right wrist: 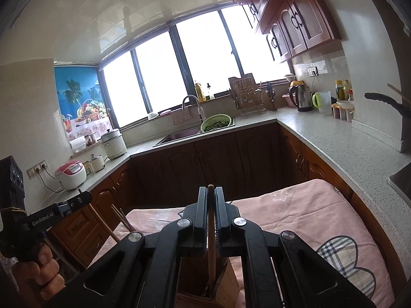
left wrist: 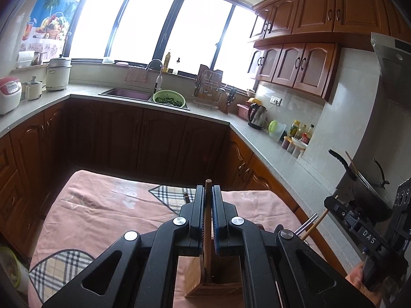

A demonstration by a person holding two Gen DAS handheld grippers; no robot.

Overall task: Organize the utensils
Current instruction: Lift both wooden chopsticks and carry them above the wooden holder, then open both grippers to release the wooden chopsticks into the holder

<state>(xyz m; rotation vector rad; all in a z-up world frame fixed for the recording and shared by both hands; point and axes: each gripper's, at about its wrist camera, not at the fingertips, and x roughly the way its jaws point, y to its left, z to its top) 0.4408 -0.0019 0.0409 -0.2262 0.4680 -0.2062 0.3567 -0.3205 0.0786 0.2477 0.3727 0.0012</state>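
two black grippers each clenched one upright stick. left gripper (left wrist: 208, 192) pinched a light wooden chopstick (left wrist: 207, 231) above the square wooden holder (left wrist: 197, 279); right gripper (right wrist: 211, 195) pinched a dark wooden chopstick (right wrist: 211, 243), pink quilted cloth (right wrist: 308, 213) at two o'clock.

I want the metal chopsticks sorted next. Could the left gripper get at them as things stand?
Probably not yet. The left gripper is shut on a wooden stick standing in the wooden holder, so it must let go first. The metal chopsticks lie close to its right, with nothing visible between.

"DAS" on right gripper (left wrist: 370, 238), "GenRobot.AI" on left gripper (right wrist: 43, 219)
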